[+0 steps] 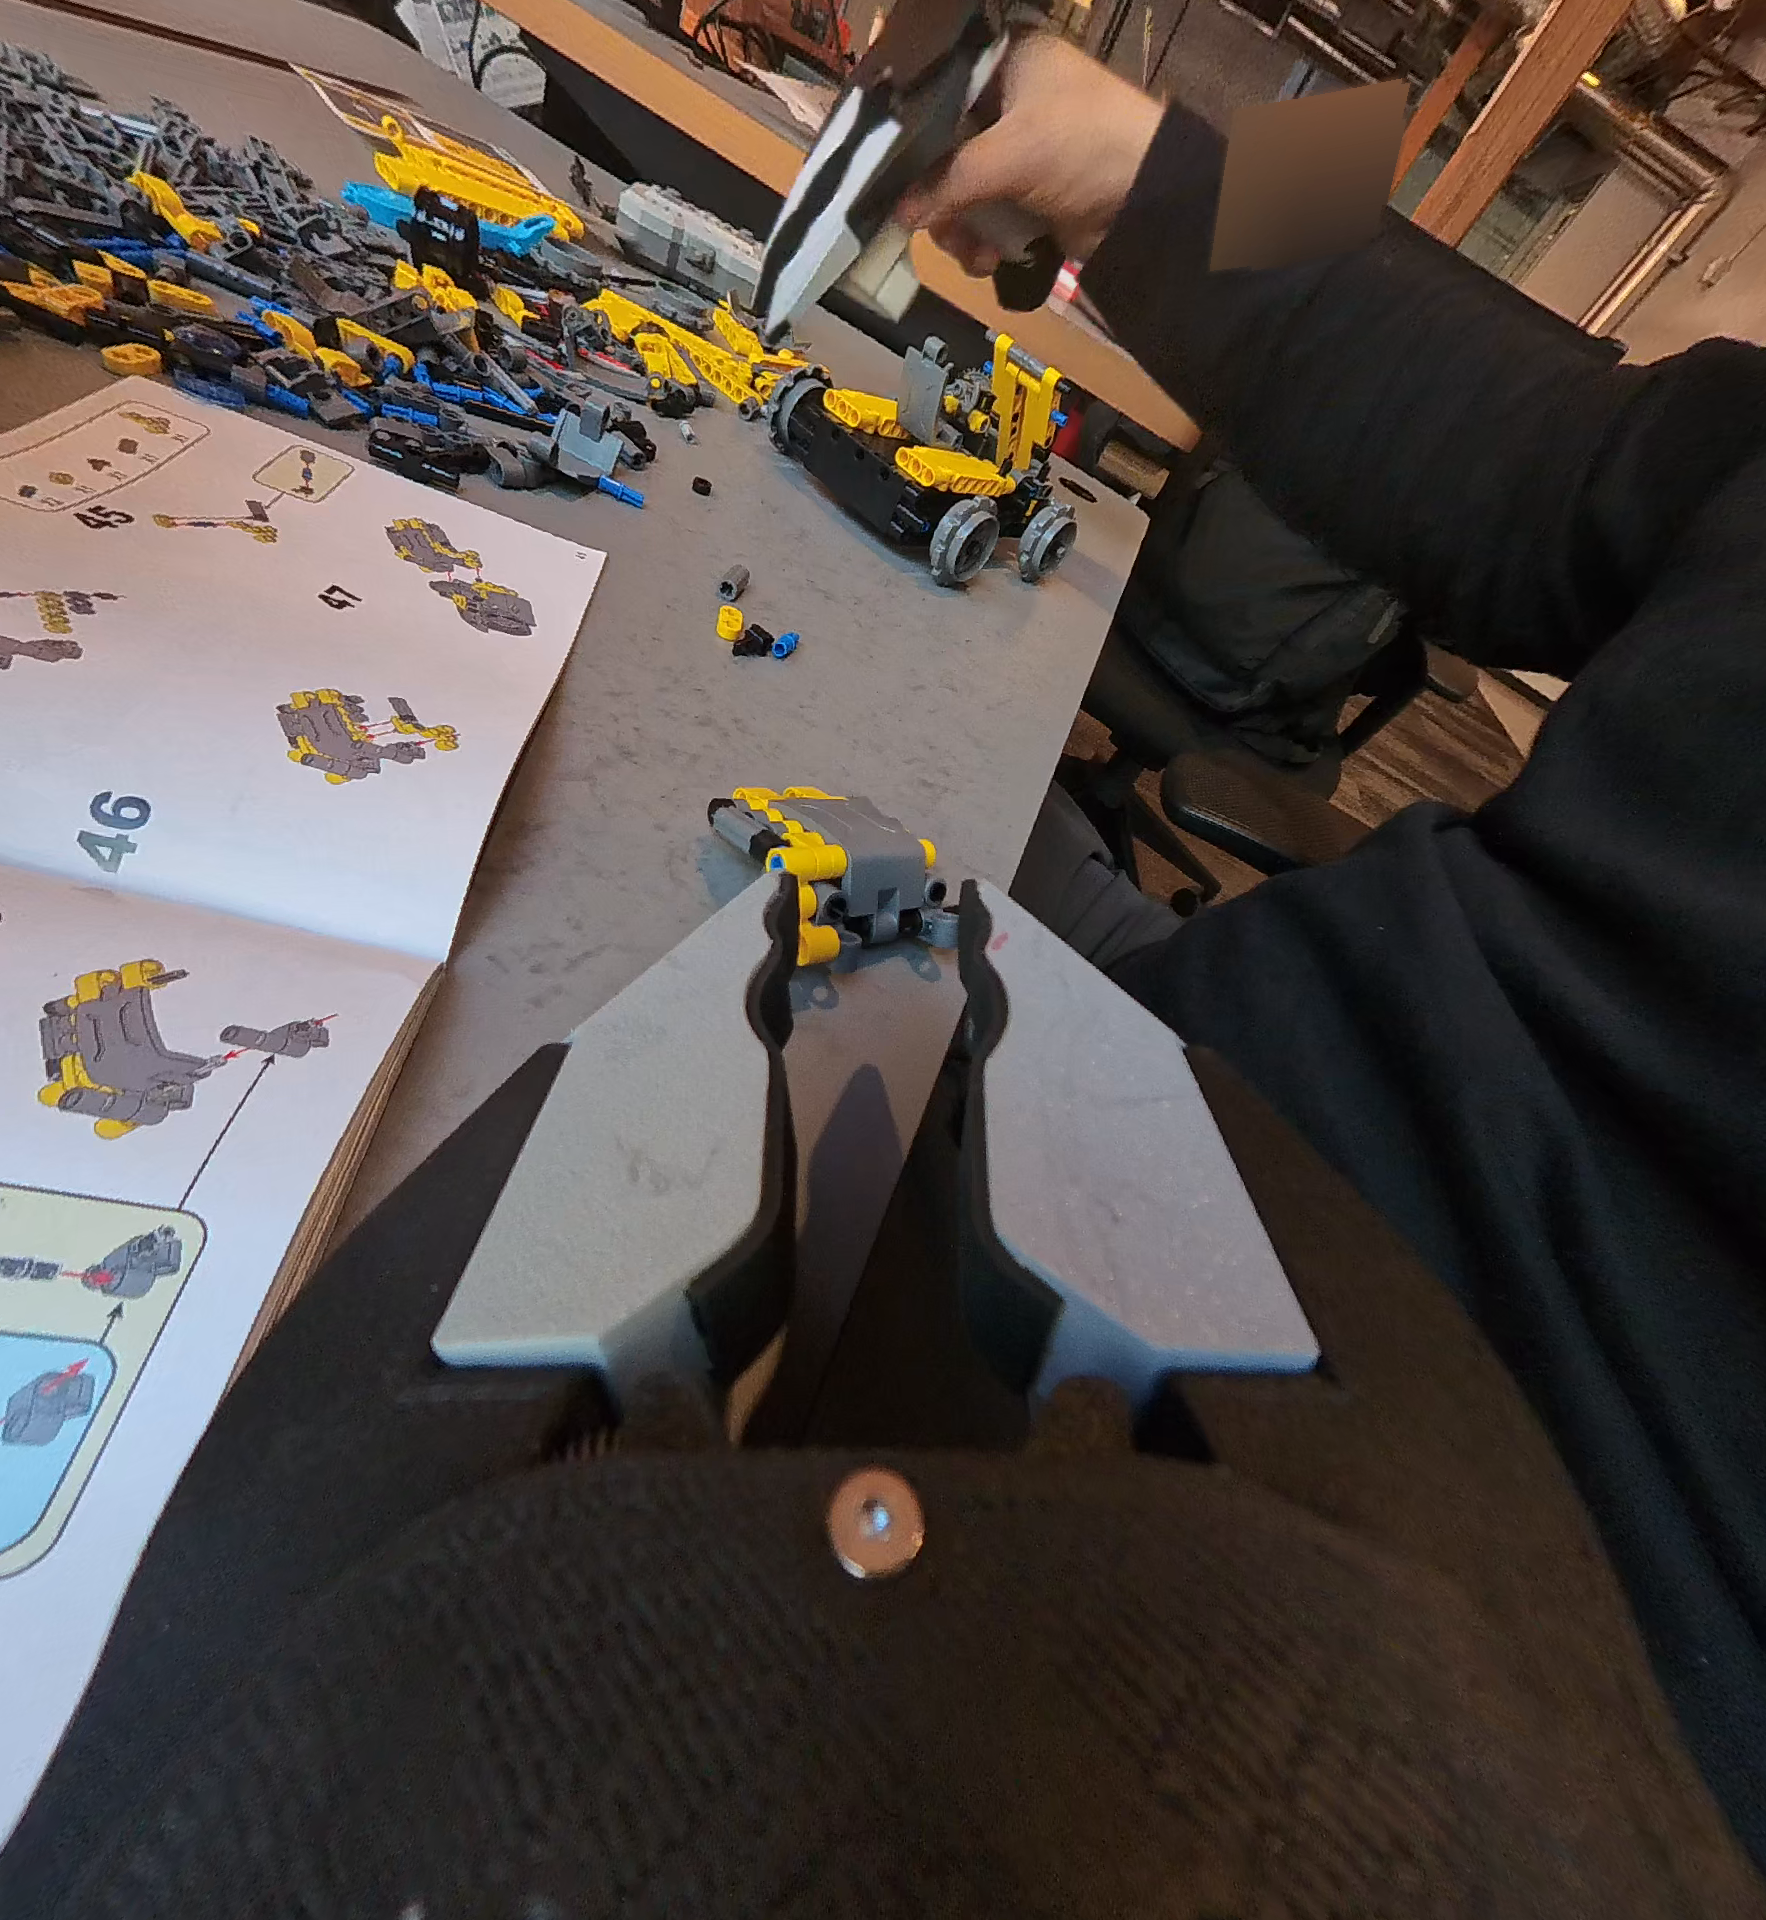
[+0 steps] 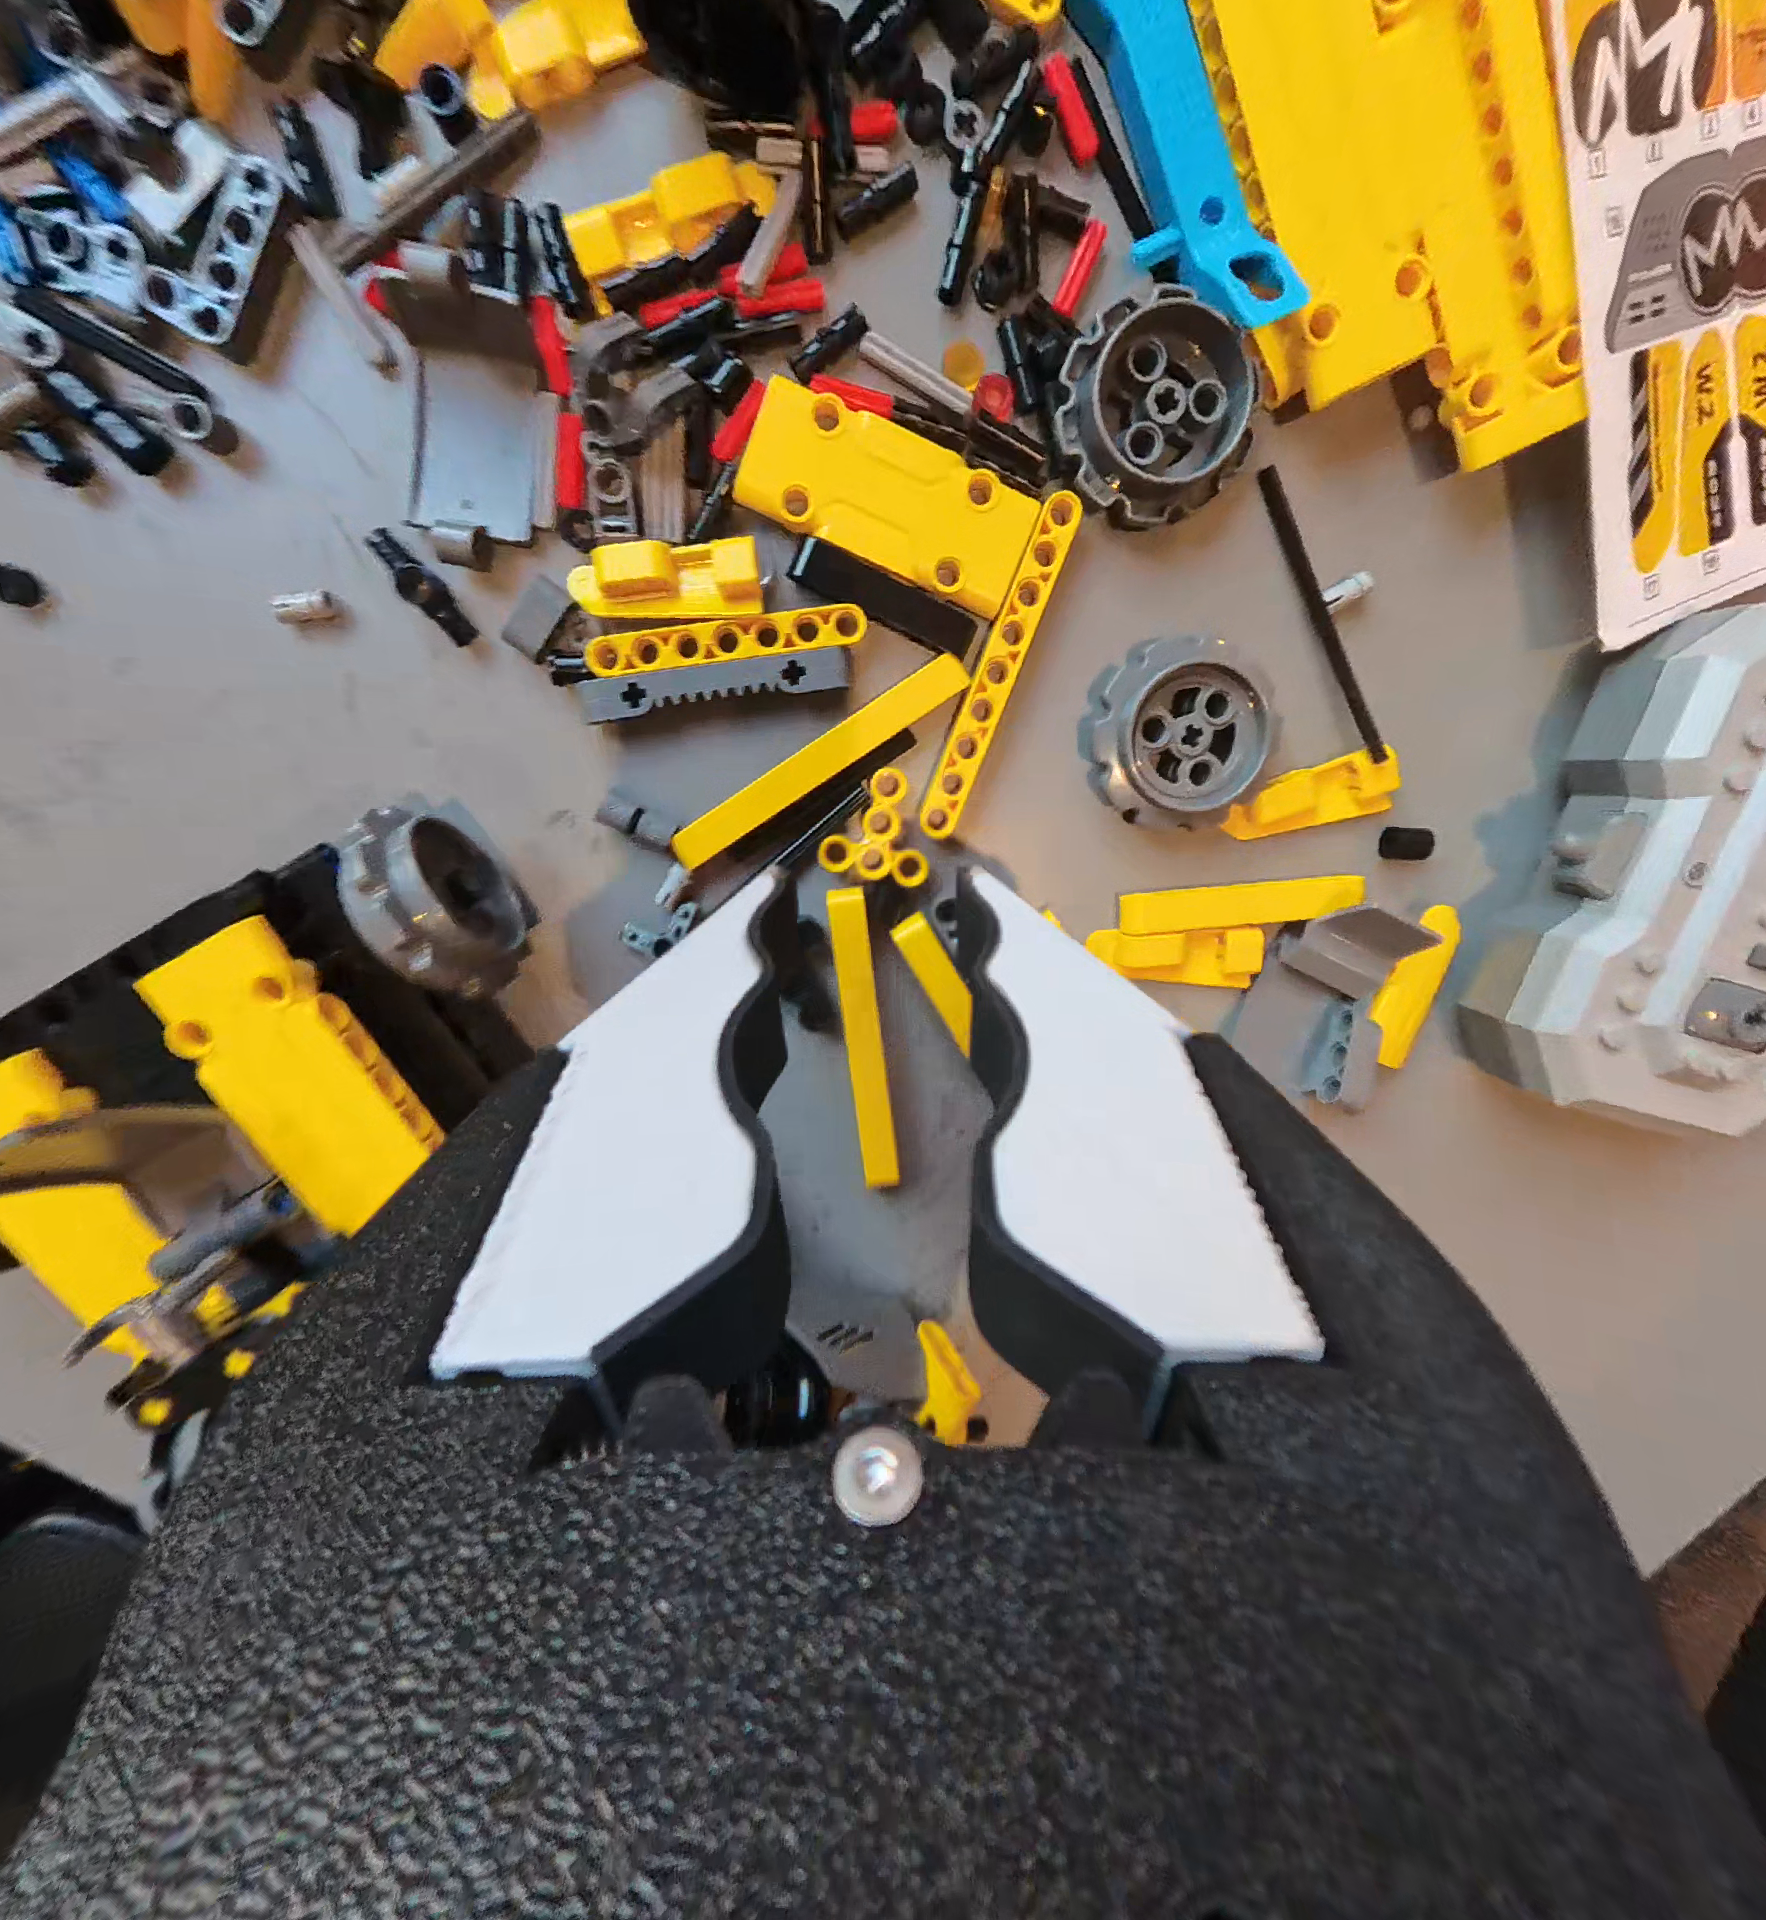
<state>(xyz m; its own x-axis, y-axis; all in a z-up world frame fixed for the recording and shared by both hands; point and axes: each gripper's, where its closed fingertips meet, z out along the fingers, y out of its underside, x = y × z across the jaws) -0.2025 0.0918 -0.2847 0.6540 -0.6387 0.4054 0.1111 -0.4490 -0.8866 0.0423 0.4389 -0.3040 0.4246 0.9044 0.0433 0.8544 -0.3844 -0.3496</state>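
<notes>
Surface (image 1: 650, 717): lying crowded with an open instruction booklet (image 1: 235, 665), loose pieces (image 2: 713, 343), a part-built vehicle (image 1: 920, 457).
Left gripper (image 1: 868, 914): fingers standing apart, flanking a yellow-grey sub-assembly (image 1: 837, 862), not clamping.
Right gripper (image 2: 874, 904): fingers hanging open over yellow beams (image 2: 863, 1029), gripping nothing.

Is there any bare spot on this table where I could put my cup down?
Yes: the grey table is bare between the open booklet and the small yellow-grey assembly, short of the wheeled model. The far parts pile is crowded.

Open instruction booklet (image 1: 235, 727) — loose bricks (image 2: 754, 416), grey table (image 1: 858, 707).
</notes>
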